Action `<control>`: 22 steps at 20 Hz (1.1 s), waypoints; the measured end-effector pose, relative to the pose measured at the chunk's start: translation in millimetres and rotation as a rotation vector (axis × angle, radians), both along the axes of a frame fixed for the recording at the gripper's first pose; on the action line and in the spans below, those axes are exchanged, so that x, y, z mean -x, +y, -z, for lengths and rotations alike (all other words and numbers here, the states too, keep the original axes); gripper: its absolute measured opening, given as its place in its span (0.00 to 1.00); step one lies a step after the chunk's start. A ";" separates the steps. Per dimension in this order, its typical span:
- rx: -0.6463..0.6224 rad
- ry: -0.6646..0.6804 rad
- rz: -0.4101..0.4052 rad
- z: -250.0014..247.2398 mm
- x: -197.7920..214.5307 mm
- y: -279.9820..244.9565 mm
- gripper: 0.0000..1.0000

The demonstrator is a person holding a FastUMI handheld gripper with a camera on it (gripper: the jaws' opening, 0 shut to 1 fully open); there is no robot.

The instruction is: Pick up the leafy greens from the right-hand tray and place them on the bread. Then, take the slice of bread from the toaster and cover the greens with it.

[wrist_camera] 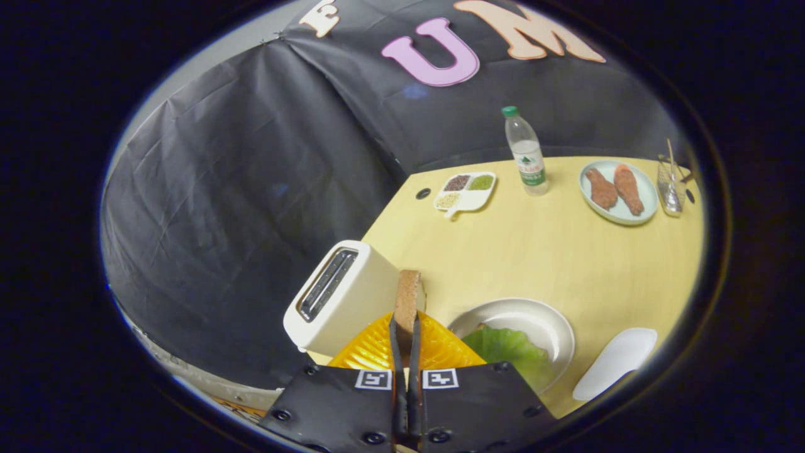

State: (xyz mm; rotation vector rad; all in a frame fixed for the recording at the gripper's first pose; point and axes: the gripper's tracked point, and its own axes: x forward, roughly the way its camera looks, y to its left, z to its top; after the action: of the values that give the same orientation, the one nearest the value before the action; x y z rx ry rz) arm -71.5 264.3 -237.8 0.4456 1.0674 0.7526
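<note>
Pale yellow tabletop is backed by black cloth. Nearest, the hand-held gripper is clamped on a slice of bread, held upright on edge between both fingers. An orange tray lies just beneath, the toaster just left. Right of the fingers, leafy greens are already laid in a white plate; the bread under them is barely seen. The slice is best carried over the greens, tipped flat, lowered until touching, then released. An empty white tray lies beyond. Farther off, a divided dish, bottle and blue plate are seen.
</note>
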 end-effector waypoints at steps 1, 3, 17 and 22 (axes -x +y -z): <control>0.003 0.011 0.014 6.9 0.5 -5.3 0.04; 0.011 0.031 0.035 19.4 3.2 -14.6 0.04; 0.075 0.204 0.173 89.7 20.7 -82.8 0.06; 0.158 0.215 0.162 114.1 34.1 -100.1 0.29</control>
State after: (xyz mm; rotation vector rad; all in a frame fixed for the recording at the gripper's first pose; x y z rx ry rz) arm -105.5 164.1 -351.9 0.4789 1.2651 0.4804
